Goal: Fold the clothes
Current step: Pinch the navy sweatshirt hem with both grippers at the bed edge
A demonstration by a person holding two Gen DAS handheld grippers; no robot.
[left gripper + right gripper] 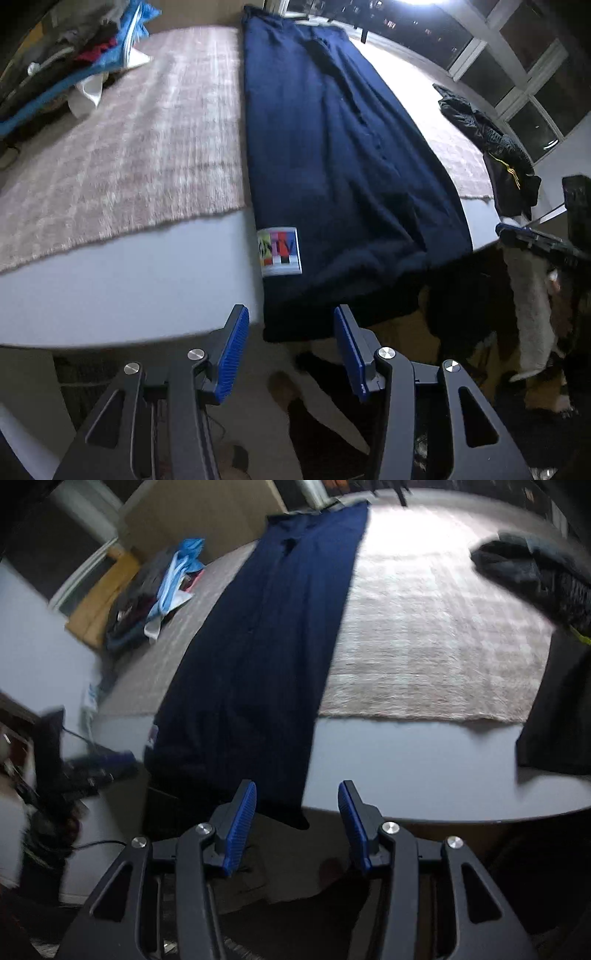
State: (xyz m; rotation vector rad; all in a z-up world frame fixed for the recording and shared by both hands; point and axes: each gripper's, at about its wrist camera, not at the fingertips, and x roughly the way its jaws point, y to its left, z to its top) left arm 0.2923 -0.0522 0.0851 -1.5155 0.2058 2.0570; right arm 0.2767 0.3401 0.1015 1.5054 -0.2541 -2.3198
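we see a navy garment (343,155) laid lengthwise on the tabletop (122,280), its near end draping over the edge. our left tongs (291,350) and right tongs (297,823) hover released, grasping nothing, just short of that hem.

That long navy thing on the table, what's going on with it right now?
A person with a gripper in each hand is folding clothes. The navy garment lies as a long narrow strip along the table, over a pinkish mat, its near end with a colourful patch hanging over the edge. The left gripper and right gripper are both open, empty, poised by that near end. Other clothes are heaped at the far left corner.
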